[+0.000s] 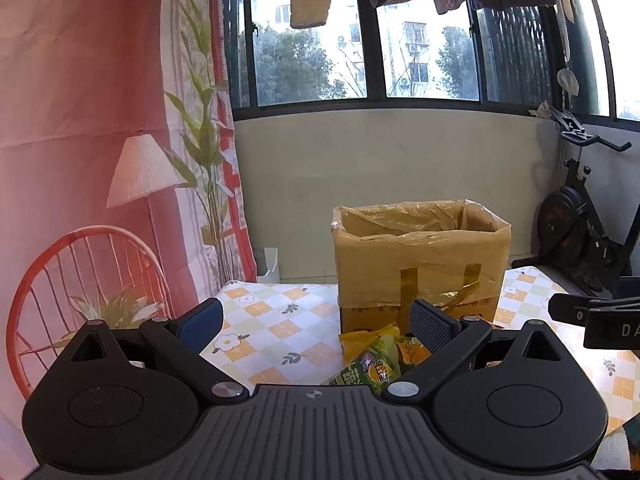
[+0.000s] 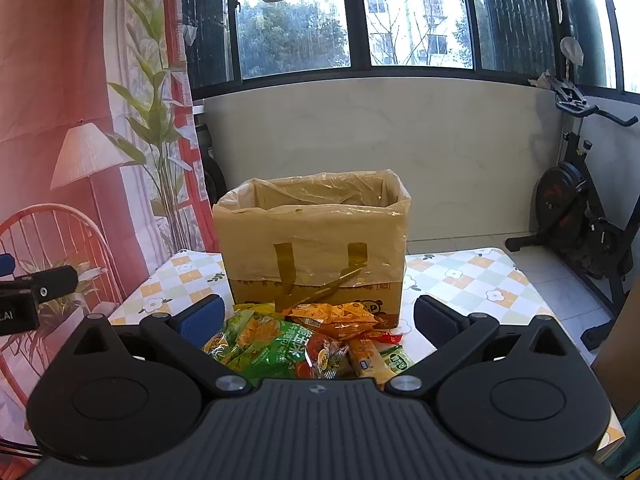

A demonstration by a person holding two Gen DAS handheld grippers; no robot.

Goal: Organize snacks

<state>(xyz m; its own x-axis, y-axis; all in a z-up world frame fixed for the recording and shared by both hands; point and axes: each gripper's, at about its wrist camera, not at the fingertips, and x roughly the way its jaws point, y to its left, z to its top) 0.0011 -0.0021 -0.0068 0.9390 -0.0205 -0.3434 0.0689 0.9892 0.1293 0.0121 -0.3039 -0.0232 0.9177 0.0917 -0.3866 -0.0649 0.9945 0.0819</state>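
Both grippers spread wide, nothing held: left gripper over table w/ pile at its right finger; right gripper above snack packets, heaped near side of lined cardboard box.

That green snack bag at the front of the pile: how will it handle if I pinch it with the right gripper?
The green snack bag looks puffy and crinkled, so it will probably be light and give under the pads. Its glossy film may slip, so pinching a seam edge seems safer. It overlaps the orange bag, which may shift. The right gripper is open above the pile.
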